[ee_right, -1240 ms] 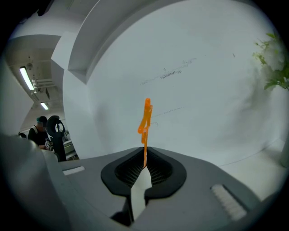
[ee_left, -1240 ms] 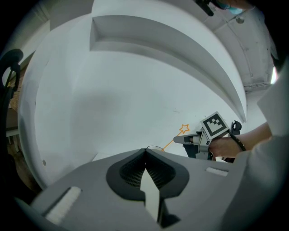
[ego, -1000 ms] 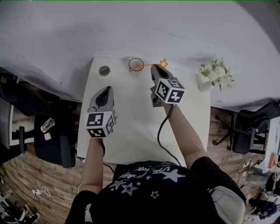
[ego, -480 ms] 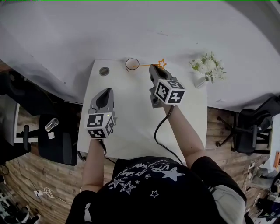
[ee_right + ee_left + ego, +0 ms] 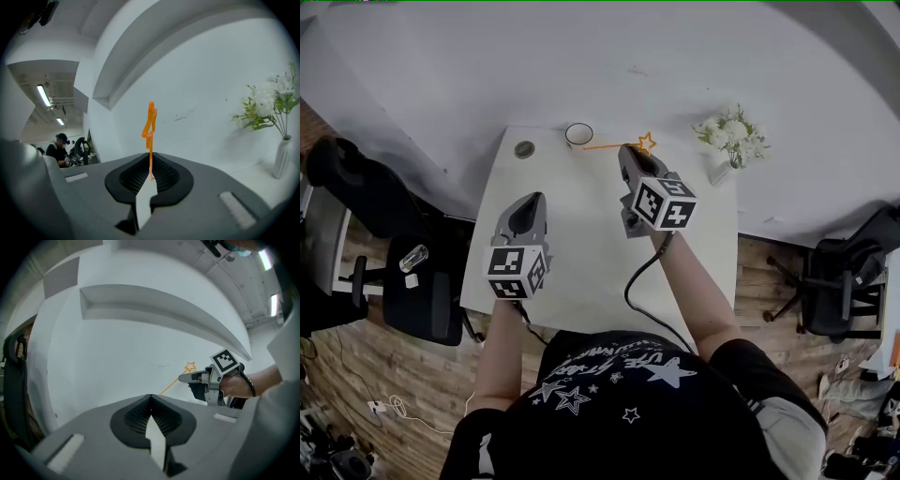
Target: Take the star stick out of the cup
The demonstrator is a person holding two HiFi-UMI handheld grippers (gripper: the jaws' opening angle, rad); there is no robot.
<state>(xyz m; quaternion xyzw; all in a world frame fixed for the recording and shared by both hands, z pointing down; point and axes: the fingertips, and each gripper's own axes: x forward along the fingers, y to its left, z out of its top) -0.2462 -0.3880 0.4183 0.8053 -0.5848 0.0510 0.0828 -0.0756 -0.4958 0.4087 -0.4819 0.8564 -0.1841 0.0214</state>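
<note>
A thin orange star stick [image 5: 614,145] is pinched in my shut right gripper [image 5: 627,151], held above the white table [image 5: 581,272]. Its star [image 5: 646,142] points right; its plain end hangs just right of the small white cup [image 5: 577,135], outside the rim as far as I can tell. In the right gripper view the stick [image 5: 150,140] rises straight from the shut jaws of my right gripper [image 5: 150,176], star edge-on. My left gripper [image 5: 529,201] hovers over the table's left half, shut and empty. From the left gripper view [image 5: 150,397], the right gripper [image 5: 185,378] and the star [image 5: 190,366] show.
A small round grey disc [image 5: 524,148] lies at the table's far left corner. A white vase of flowers [image 5: 724,142] stands at the far right, also in the right gripper view [image 5: 283,157]. Black office chairs [image 5: 422,300] flank the table. A white wall lies behind.
The right gripper has drawn the stick up and to the right, so its plain end has left the cup's mouth. The left gripper has stayed about where it was.
</note>
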